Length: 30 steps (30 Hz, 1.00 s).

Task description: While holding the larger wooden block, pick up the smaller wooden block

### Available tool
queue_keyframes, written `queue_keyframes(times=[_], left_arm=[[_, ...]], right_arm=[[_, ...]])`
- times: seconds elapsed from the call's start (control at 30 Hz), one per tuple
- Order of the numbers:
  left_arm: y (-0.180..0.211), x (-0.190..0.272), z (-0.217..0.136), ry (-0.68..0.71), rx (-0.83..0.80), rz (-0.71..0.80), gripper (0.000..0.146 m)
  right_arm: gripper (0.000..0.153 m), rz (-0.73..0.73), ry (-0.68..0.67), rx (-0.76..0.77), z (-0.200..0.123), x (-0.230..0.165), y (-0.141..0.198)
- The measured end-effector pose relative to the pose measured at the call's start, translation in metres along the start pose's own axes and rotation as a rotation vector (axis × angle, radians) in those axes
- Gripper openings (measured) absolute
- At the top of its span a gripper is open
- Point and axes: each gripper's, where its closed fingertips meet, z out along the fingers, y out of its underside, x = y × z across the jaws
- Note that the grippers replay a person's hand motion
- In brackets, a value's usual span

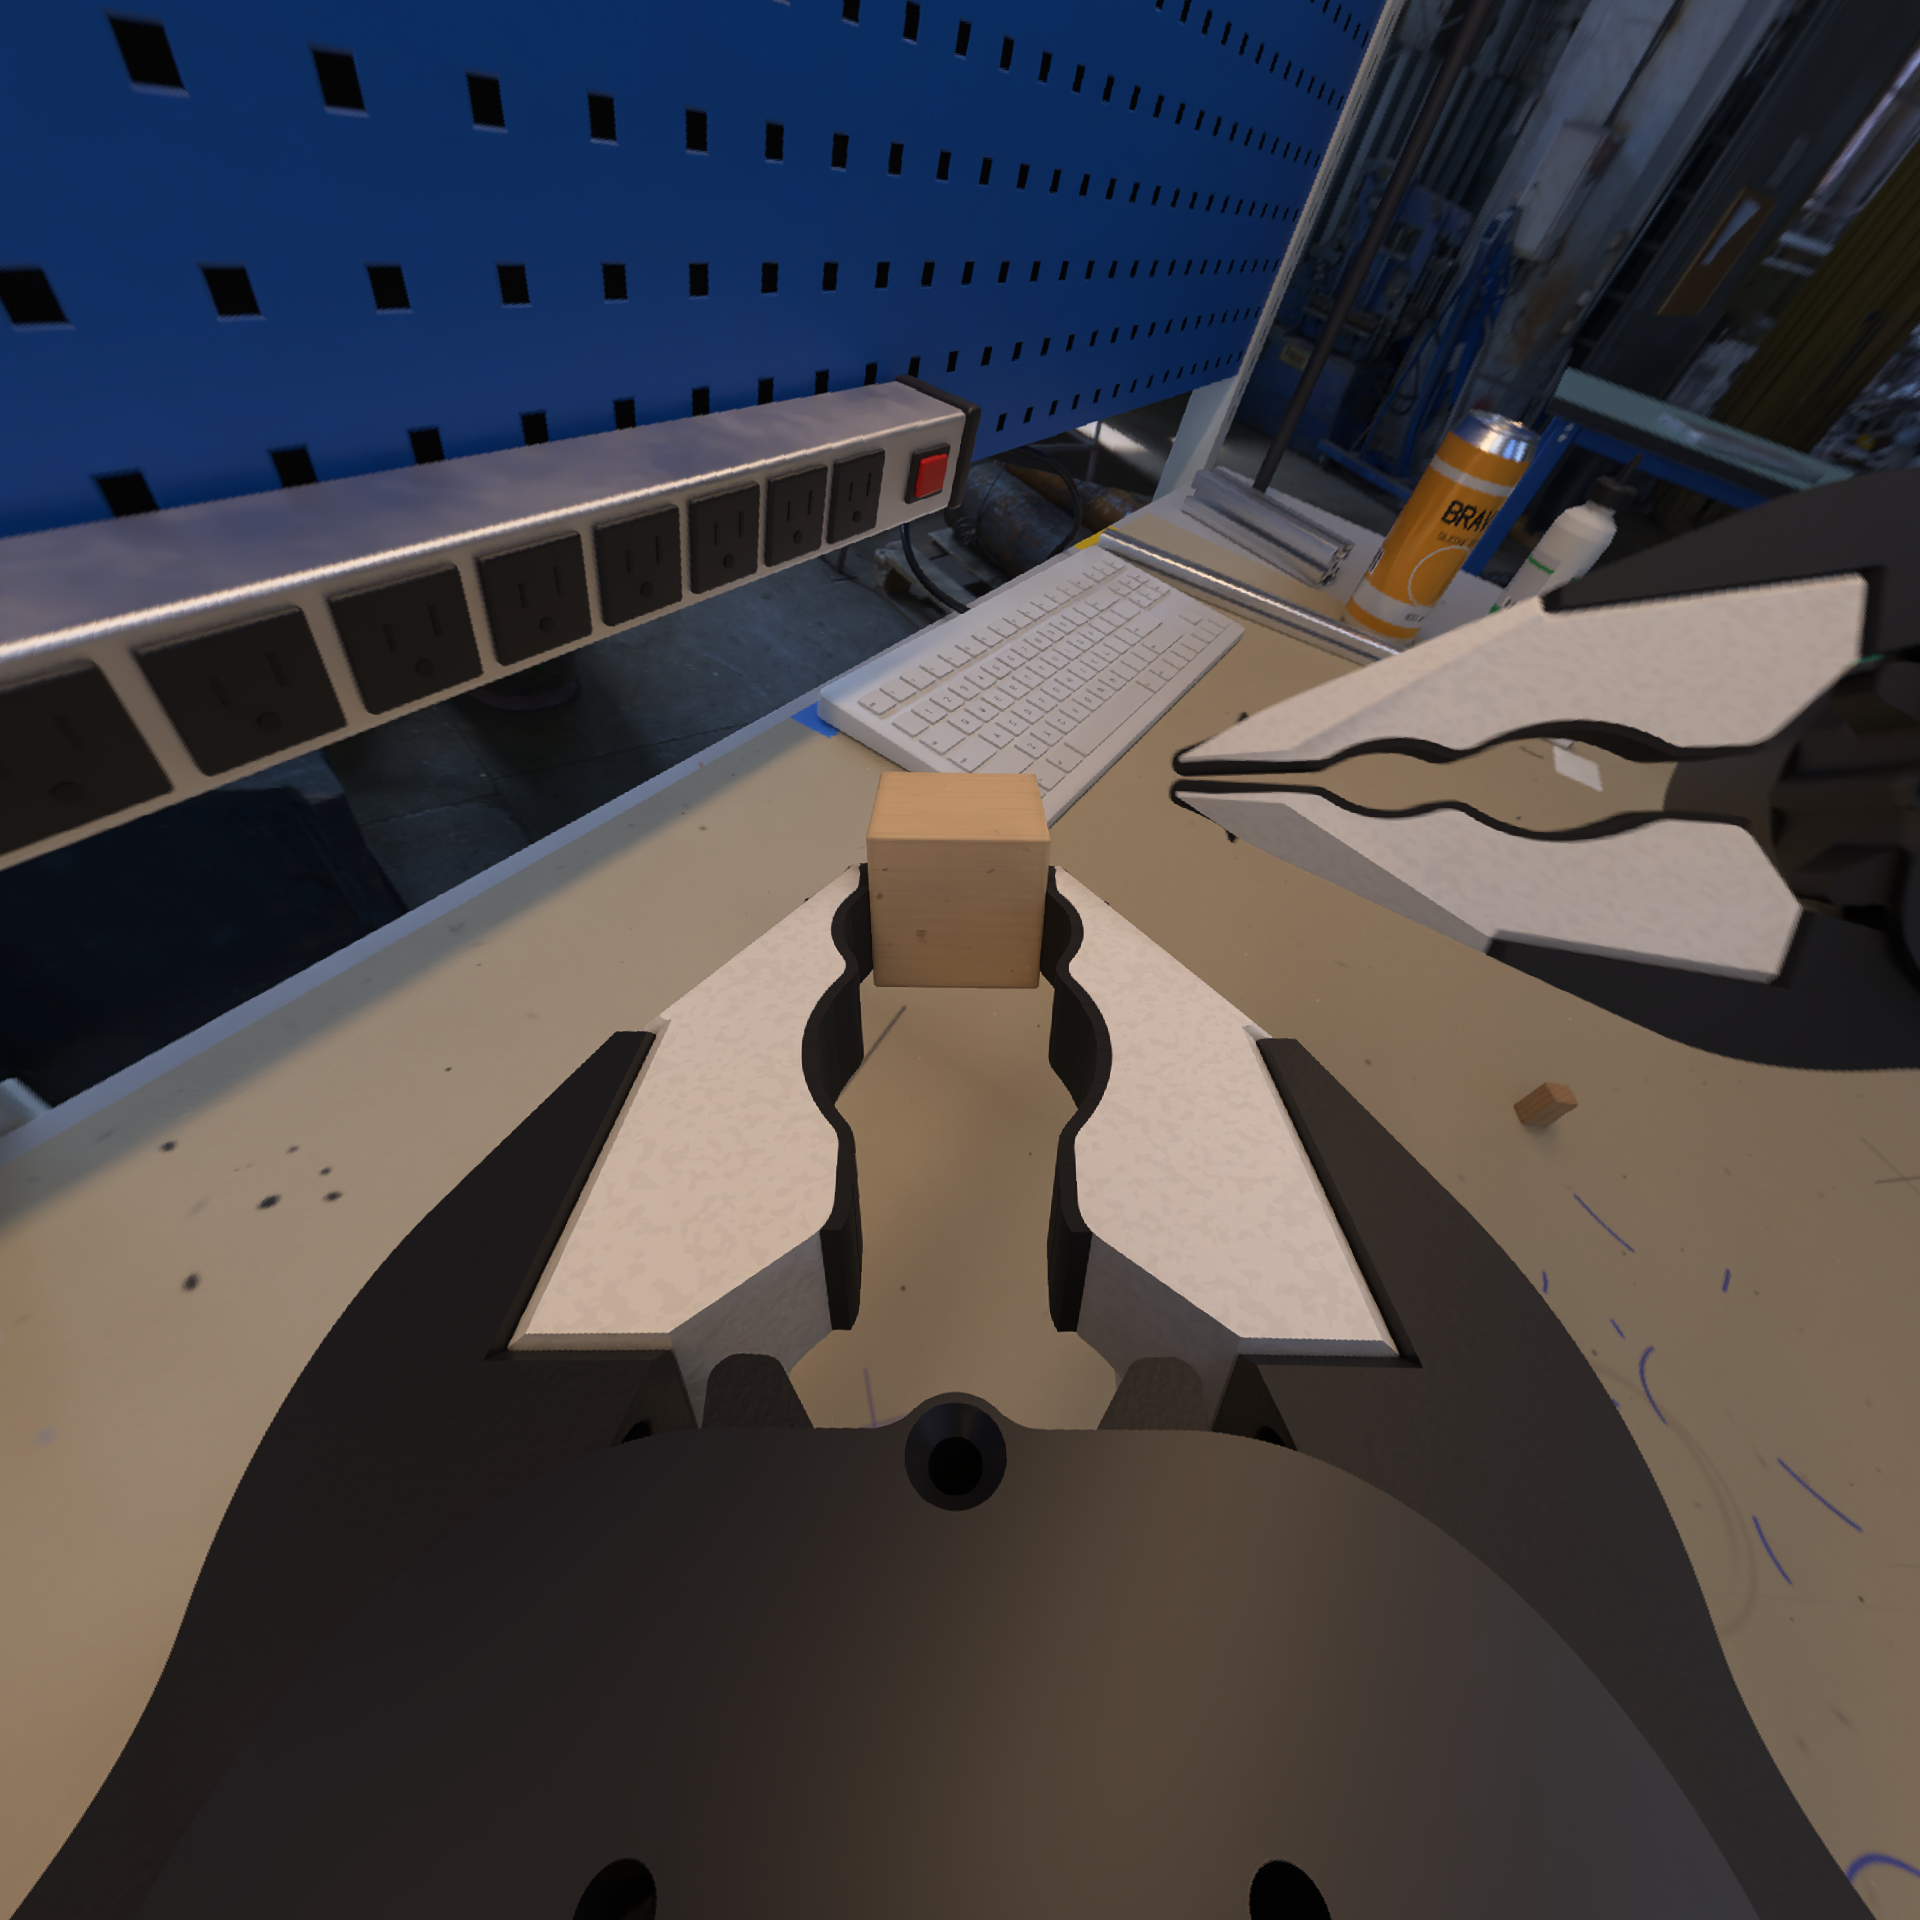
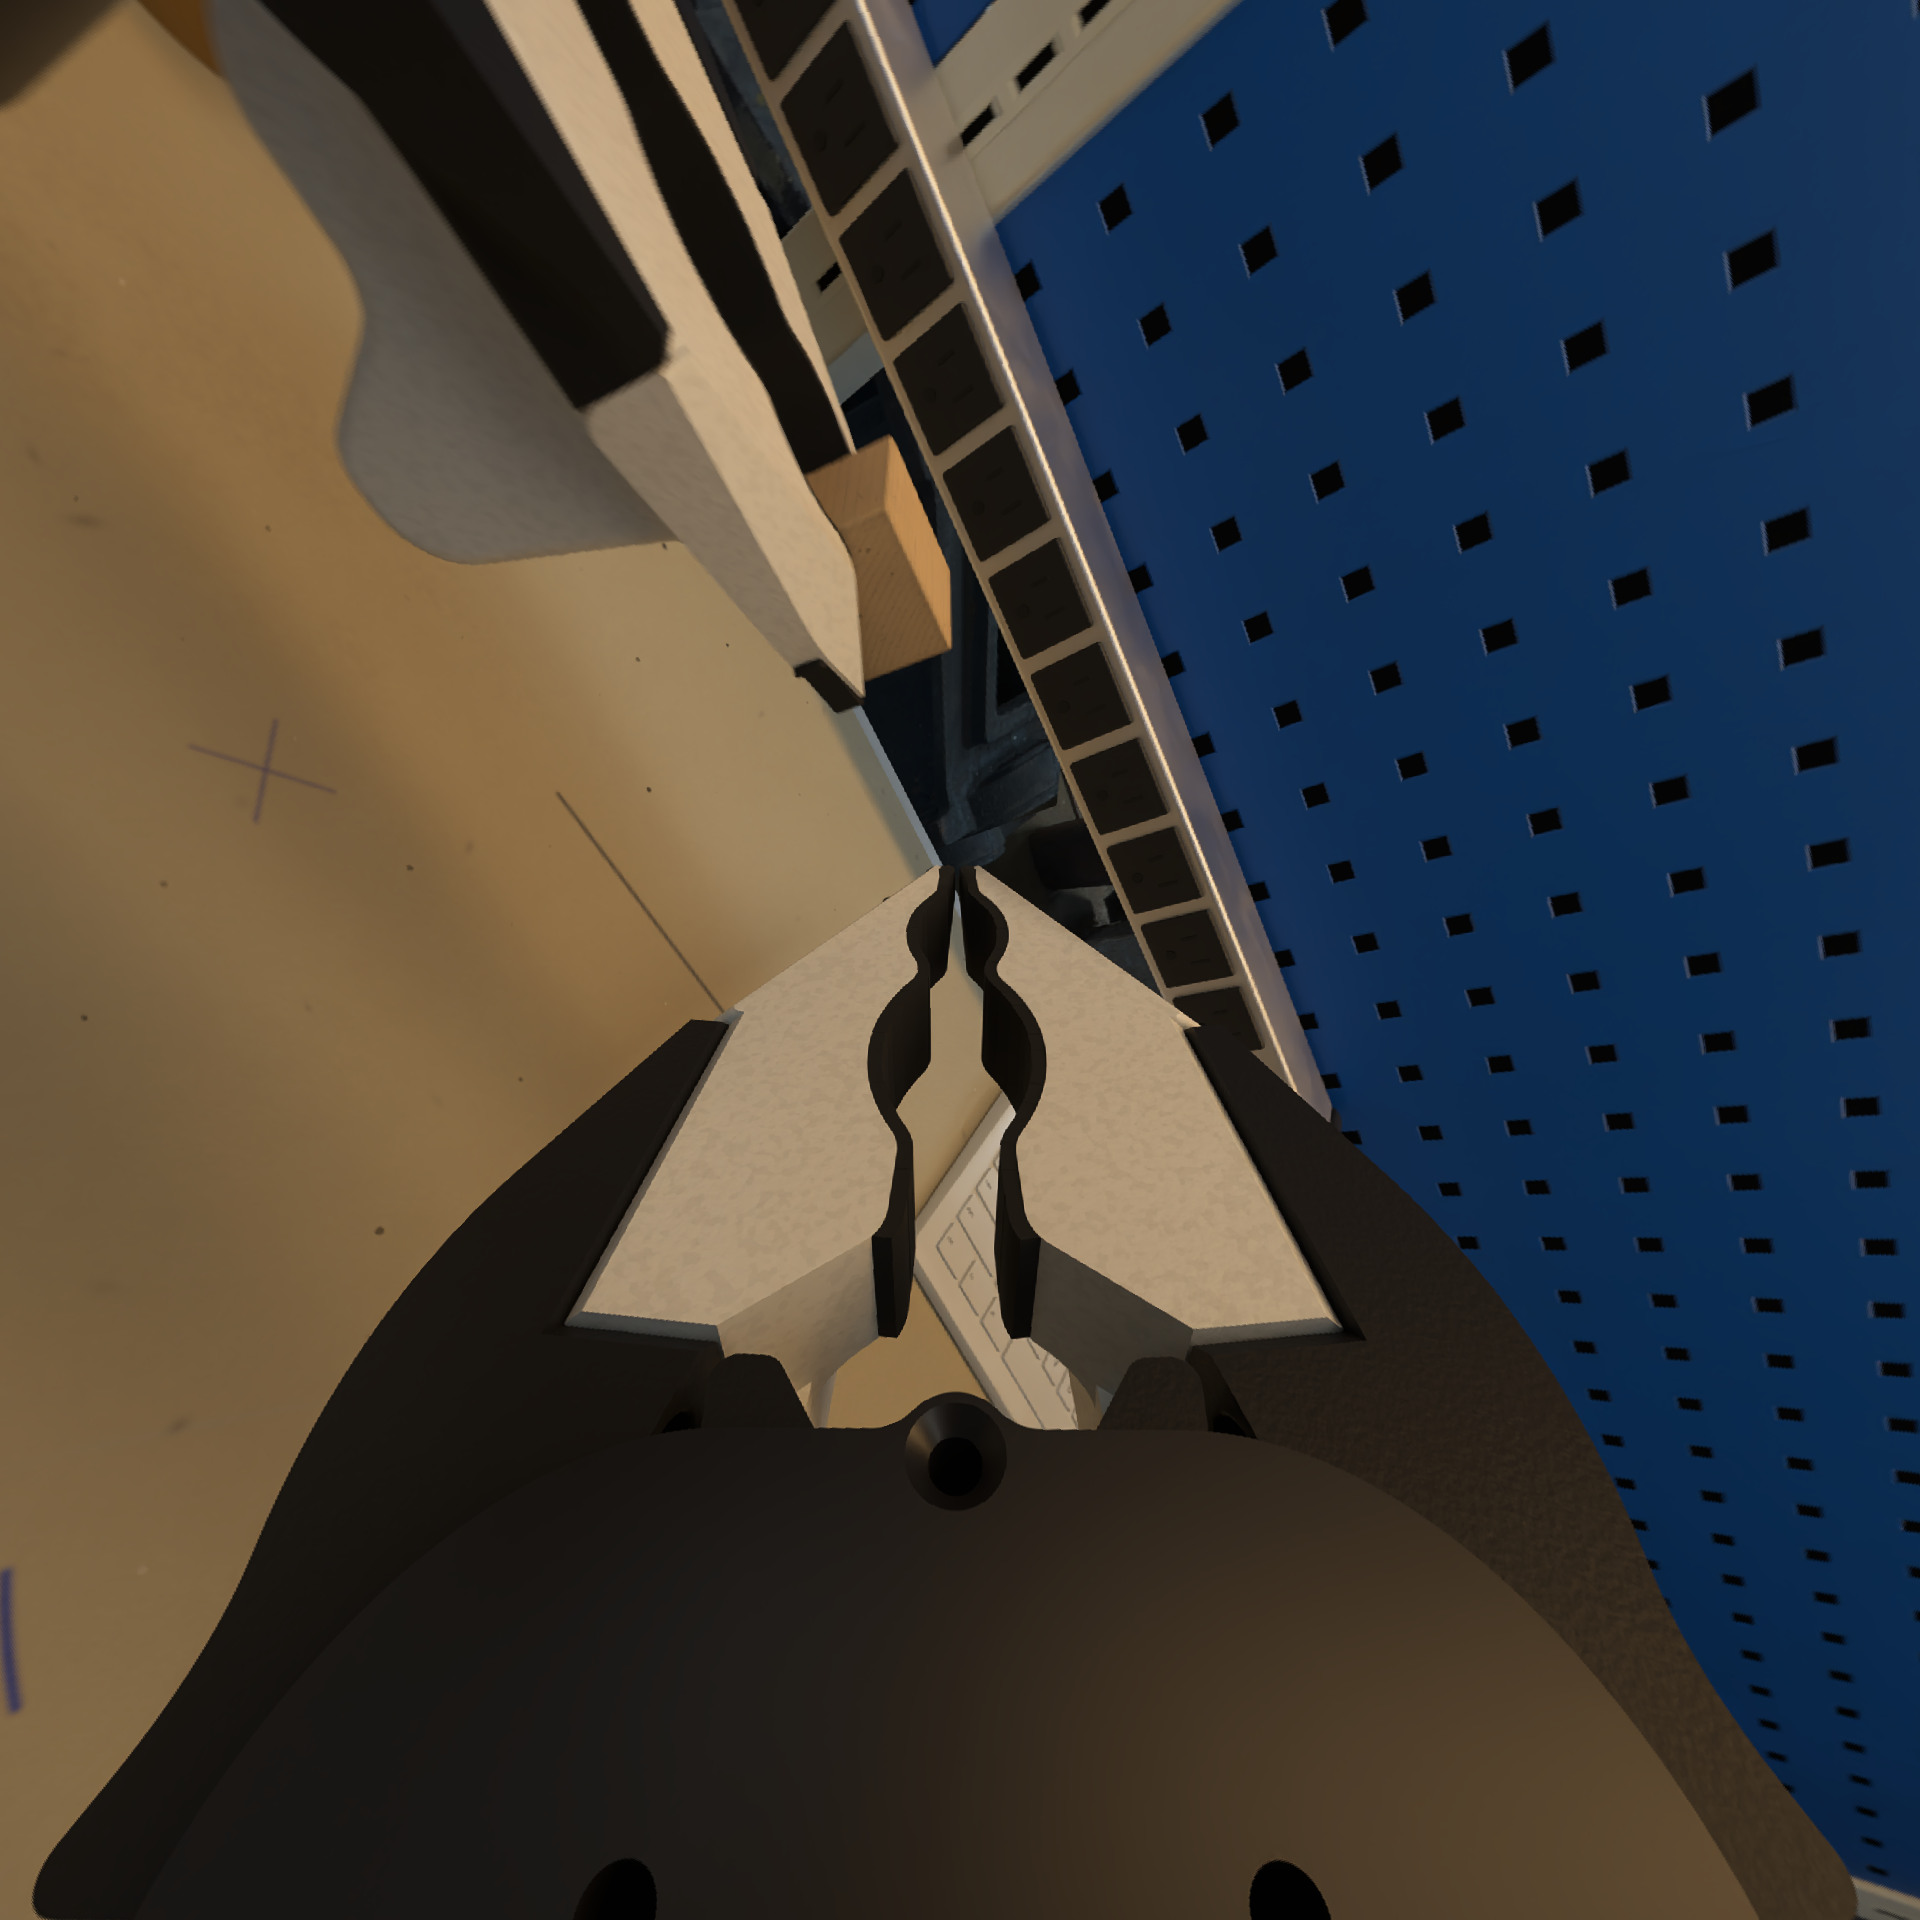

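- Up close, low in the left wrist view, my left gripper [image 1: 956,925] pinches the larger wooden block [image 1: 956,883] between its fingertips; the block sits at the centre of the frame, and whether it is clear of the worktop [image 1: 312,1299] I cannot tell.
- Low in the right wrist view, my right gripper [image 2: 958,883] has its fingertips pressed almost together with nothing between them.
- At the right edge of the left wrist view, the smaller wooden block [image 1: 1545,1103] lies alone on the worktop, below the right gripper and apart from it.
- Just beyond the larger block, upper centre of the left view, a white keyboard [image 1: 1029,665] lies on the worktop.
- Farther off, upper right, an orange can [image 1: 1439,530] stands beside a white bottle [image 1: 1574,540].
- Across the upper left runs a silver power strip [image 1: 468,561] with a red switch [image 1: 930,475], and behind it rises a blue pegboard [image 1: 623,208].
- In the right wrist view, the larger block appears upper centre, held by the left gripper.
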Motion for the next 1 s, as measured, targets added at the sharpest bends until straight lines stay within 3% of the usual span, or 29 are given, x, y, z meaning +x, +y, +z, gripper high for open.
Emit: queue_keyframes(times=[0.17, 0.37, 0.6, 0.8, 1.0], left_arm=[[-0.001, 0.010, -0.016, -0.032, -0.017, 0.068, 0.031], [0.008, 0.023, -0.020, 0.016, -0.051, 0.044, 0.031], [0.022, 0.036, -0.028, 0.036, -0.091, 0.078, 0.031], [0.028, 0.055, -0.048, 0.068, -0.101, 0.125, 0.031], [0.033, 0.069, -0.084, 0.071, -0.105, 0.226, 0.031]], right_arm=[[0.001, 0.062, 0.011, -0.030, 0.002, 0.002, 0.000], [0.002, 0.035, 0.044, -0.068, 0.000, 0.002, 0.000], [0.014, 0.006, 0.090, -0.050, -0.007, 0.005, -0.001], [0.022, 0.005, 0.091, 0.000, -0.033, 0.003, -0.010], [0.020, 0.025, 0.049, 0.011, -0.071, -0.005, -0.005]])
